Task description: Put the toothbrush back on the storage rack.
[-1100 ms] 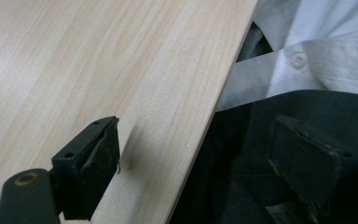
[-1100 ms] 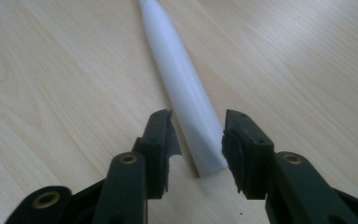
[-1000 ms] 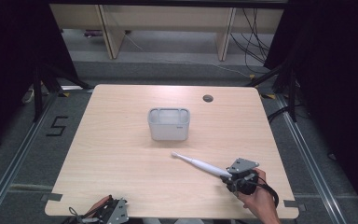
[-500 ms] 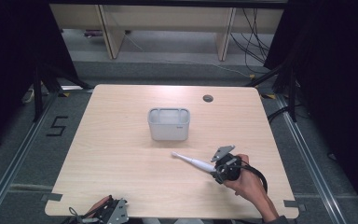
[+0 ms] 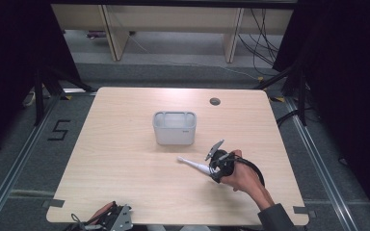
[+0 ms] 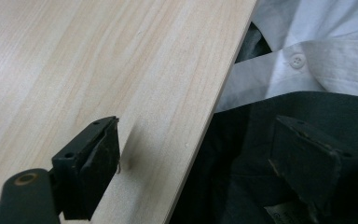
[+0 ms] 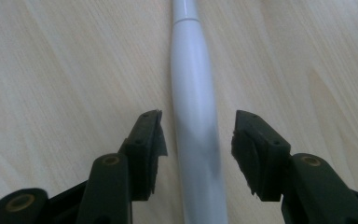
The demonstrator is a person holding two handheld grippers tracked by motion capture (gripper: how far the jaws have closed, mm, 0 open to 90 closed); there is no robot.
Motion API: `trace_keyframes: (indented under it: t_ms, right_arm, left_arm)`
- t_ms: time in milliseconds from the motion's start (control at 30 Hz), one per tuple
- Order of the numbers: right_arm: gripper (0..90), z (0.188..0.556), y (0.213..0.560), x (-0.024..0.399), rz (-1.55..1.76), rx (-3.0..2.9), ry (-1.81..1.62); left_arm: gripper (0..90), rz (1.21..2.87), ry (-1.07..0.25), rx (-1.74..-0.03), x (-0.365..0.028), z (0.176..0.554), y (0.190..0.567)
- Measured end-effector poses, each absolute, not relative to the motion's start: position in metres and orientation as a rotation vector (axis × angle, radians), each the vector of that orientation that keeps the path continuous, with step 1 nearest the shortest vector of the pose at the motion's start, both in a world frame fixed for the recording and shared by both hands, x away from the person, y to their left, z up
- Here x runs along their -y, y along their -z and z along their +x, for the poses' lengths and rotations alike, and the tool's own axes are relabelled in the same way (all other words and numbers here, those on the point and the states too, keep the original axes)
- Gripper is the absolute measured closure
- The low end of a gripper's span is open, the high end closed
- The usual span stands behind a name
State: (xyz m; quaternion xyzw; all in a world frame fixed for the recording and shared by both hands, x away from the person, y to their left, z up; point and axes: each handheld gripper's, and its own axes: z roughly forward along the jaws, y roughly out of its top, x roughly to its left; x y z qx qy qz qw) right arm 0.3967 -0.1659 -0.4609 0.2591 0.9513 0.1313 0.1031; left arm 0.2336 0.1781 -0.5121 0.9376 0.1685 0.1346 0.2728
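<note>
The right tool (image 7: 196, 140) straddles a white electric toothbrush (image 7: 193, 102), jaws spread on either side, not yet pinching. The toothbrush lies flat on the tabletop (image 5: 125, 163), at five o'clock from a grey holder (image 5: 174, 128). Grasping step: next, squeeze the handle squarely.

The left tool (image 6: 191, 158) rests spread at the tabletop's near edge.

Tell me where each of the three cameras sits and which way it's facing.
High view: above the near side, facing forward and down on the table; a hand brings the right hand-held gripper to a white electric toothbrush near a grey bin.
Left gripper view: rides the left hand-held gripper, open over the table edge; a white shirt shows.
Right gripper view: looks along open jaws straddling the toothbrush.
Shared: the toothbrush, in the high and right gripper views.
</note>
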Motion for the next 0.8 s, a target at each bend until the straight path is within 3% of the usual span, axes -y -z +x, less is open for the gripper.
trace_keyframes:
  t_ms: [800]
  right_arm:
    - [65.7, 0.421, 0.474, 0.147, 0.692, -2.928, -0.248]
  left_arm:
    - [15.4, 2.523, -0.360, -0.449, -0.178, 0.234, 0.512]
